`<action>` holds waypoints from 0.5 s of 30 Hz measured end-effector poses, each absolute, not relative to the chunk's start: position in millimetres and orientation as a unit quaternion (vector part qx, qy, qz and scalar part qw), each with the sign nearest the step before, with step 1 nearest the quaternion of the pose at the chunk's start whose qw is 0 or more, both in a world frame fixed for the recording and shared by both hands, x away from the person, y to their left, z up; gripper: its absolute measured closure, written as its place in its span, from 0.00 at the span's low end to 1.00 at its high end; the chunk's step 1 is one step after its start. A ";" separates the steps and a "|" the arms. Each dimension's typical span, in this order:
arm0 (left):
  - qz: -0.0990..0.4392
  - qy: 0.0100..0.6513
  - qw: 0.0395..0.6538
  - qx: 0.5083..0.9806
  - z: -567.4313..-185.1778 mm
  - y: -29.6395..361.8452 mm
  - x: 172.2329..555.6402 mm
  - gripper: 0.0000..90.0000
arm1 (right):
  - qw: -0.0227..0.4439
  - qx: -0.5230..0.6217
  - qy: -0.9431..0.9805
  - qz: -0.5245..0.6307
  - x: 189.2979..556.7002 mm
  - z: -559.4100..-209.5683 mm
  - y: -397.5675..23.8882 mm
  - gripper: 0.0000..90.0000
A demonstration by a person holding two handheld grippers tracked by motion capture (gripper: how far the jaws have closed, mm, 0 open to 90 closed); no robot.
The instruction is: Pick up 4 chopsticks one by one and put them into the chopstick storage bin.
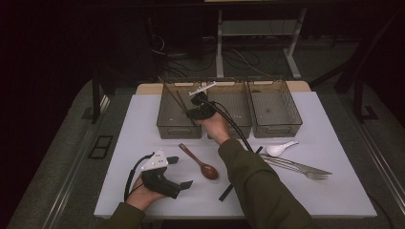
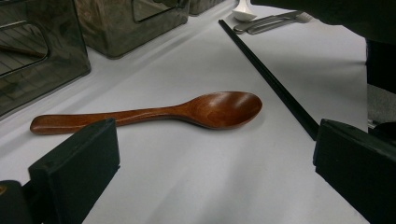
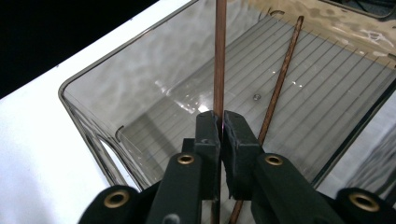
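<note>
White tabletop [image 1: 143,119] bearing three clear ribbed plastic bins; the left bin [image 3: 116,84] is the landmark. Over it, the right gripper [image 3: 220,122] pinches a brown wooden chopstick [image 3: 219,56]; a second chopstick [image 3: 280,79] leans inside. Nearer than the bin, the left gripper [image 2: 215,154] gapes wide, holding nothing, before a brown wooden spoon [image 2: 154,113].

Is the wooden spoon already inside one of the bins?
No, the wooden spoon lies on the white table in front of the bins.
</note>
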State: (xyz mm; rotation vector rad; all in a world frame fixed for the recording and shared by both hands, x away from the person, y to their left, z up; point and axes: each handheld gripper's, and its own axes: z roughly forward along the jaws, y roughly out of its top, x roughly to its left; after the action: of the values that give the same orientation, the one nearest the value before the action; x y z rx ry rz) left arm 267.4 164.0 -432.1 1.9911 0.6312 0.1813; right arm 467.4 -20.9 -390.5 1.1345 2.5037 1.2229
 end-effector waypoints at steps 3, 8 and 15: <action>0.075 0.260 0.499 0.823 -432.0 164.0 267.3 0.00 | 0.069 0.373 0.832 0.406 466.5 -388.7 -21.3 0.87; 0.076 0.260 0.498 0.824 -432.0 164.5 267.4 0.00 | 0.063 0.371 0.827 0.417 464.9 -382.7 -25.4 0.75; 0.076 0.262 0.498 0.823 -432.2 164.3 266.9 0.00 | 0.039 0.363 0.818 0.445 459.1 -372.5 -35.3 0.57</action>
State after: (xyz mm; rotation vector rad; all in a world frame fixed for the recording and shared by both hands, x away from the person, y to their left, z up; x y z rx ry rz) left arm 266.9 164.3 -432.2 1.9926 0.6350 0.1834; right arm 459.1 -35.3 -372.5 1.1127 2.5073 1.3633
